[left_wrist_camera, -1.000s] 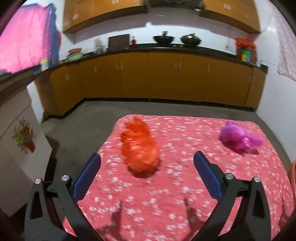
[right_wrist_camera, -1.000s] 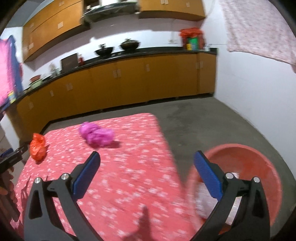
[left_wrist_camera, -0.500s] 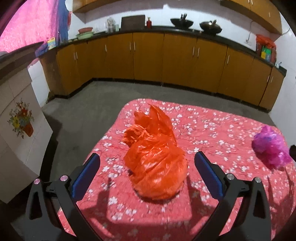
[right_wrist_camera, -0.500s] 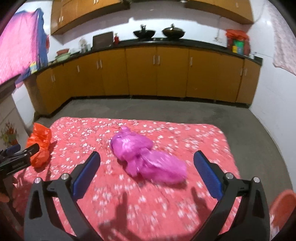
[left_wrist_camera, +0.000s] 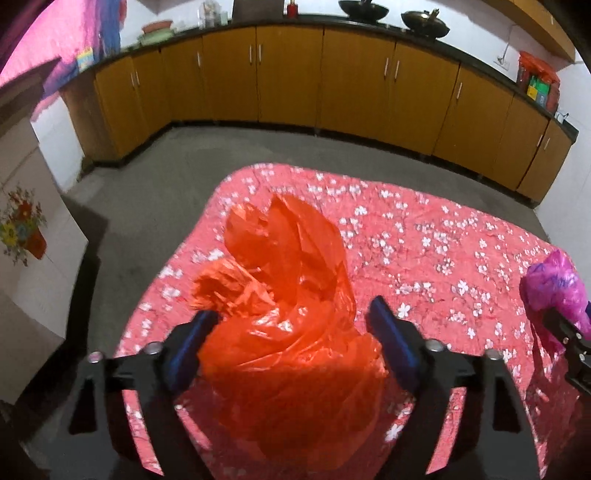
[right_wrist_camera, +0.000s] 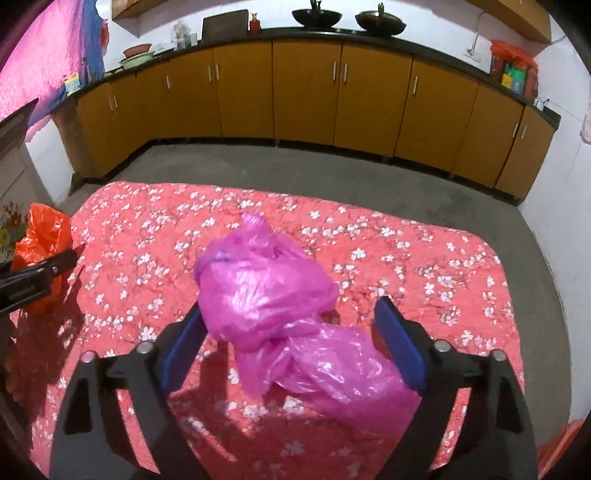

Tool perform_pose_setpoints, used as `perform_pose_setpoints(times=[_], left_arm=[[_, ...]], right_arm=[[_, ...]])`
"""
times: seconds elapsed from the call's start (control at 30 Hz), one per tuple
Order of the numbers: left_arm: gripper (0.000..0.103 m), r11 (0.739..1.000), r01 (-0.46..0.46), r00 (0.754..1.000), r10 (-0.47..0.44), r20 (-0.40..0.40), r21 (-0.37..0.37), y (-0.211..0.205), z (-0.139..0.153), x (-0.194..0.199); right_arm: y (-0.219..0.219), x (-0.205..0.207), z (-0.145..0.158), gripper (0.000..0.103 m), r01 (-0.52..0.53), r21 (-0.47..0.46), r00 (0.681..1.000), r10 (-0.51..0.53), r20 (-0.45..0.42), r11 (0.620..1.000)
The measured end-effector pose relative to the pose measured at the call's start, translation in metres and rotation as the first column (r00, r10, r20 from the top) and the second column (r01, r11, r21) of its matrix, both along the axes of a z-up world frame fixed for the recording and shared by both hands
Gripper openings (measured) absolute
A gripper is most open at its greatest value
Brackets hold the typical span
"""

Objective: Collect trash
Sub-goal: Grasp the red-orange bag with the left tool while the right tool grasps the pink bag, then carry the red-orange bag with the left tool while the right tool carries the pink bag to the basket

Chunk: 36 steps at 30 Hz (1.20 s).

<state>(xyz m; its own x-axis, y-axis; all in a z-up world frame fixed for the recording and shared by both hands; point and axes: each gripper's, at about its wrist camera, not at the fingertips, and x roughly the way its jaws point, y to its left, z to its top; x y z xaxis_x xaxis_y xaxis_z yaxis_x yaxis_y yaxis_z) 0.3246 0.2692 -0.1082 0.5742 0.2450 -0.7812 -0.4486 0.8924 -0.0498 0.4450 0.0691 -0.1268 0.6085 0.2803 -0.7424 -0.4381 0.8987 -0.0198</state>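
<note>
Red cloth printed with small white blossoms covers the bench (left_wrist_camera: 424, 236), which stands on a grey concrete floor (right_wrist_camera: 332, 173). Ochre-yellow cabinets (right_wrist_camera: 306, 88) run along the top of both frames under a black countertop carrying two dark woks (right_wrist_camera: 347, 16). A pink curtain (left_wrist_camera: 44, 40) fills the upper left corner, and a white cupboard with a flower sticker (left_wrist_camera: 22, 229) stands at the left edge of the left wrist view.

The orange plastic bag (left_wrist_camera: 288, 314) sits on the bench at lower centre of the left view, between the spread blue pads of the left gripper (left_wrist_camera: 293, 325), which is released and not squeezing it. In the right view the pink plastic bag (right_wrist_camera: 280, 306) lies at centre, between the spread pads of the right gripper (right_wrist_camera: 291, 319), also released.

Half a second ago each bag lay just beyond its gripper's fingertips; now both grippers have closed in, each bag looms larger and sits between the pads. A second ago the right view showed a red tub beside the bench.
</note>
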Motion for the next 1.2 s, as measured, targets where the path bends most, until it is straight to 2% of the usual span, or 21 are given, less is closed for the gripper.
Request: perform_pose_setpoints(times=[0.07, 0.1, 0.23, 0.33, 0.6, 0.77, 1.0, 1.2], left_arm=[[0.072, 1.000, -0.001, 1.000, 0.001, -0.001, -0.007, -0.002, -0.001, -0.001], [0.067, 1.000, 0.003, 1.000, -0.003, 0.004, -0.011, -0.003, -0.001, 0.000], [0.060, 1.000, 0.024, 1.000, -0.024, 0.010, -0.011, -0.007, 0.001, -0.002], [0.056, 0.999, 0.044, 0.999, -0.044, 0.024, -0.014, -0.014, 0.003, -0.006], [0.056, 0.993, 0.119, 0.991, -0.118, 0.059, -0.016, -0.049, 0.018, -0.028], [0.056, 0.978, 0.209, 0.974, -0.209, 0.093, 0.007, -0.087, 0.040, -0.047], [0.056, 0.944, 0.328, 0.931, -0.329, 0.157, 0.038, -0.146, 0.082, -0.080], [0.056, 0.893, 0.447, 0.868, -0.446, 0.220, 0.049, -0.198, 0.113, -0.110]], right_arm=[[0.000, 0.003, -0.002, 0.077, 0.007, -0.008, 1.000, -0.007, -0.014, 1.000], [-0.001, 0.005, -0.004, 0.071, 0.005, -0.012, 1.000, -0.006, -0.023, 1.000], [-0.001, 0.005, -0.008, 0.048, -0.007, -0.015, 0.999, 0.007, -0.050, 1.000], [-0.006, 0.001, -0.008, 0.043, -0.008, -0.008, 0.999, 0.007, -0.050, 1.000], [-0.048, -0.036, 0.009, 0.042, 0.035, 0.061, 0.998, -0.032, -0.057, 0.998], [-0.095, -0.079, 0.025, 0.042, 0.097, 0.112, 0.994, -0.091, -0.062, 0.989], [-0.156, -0.150, 0.056, 0.042, 0.178, 0.165, 0.984, -0.177, -0.025, 0.970], [-0.219, -0.214, 0.087, 0.042, 0.293, 0.234, 0.953, -0.304, 0.014, 0.927]])
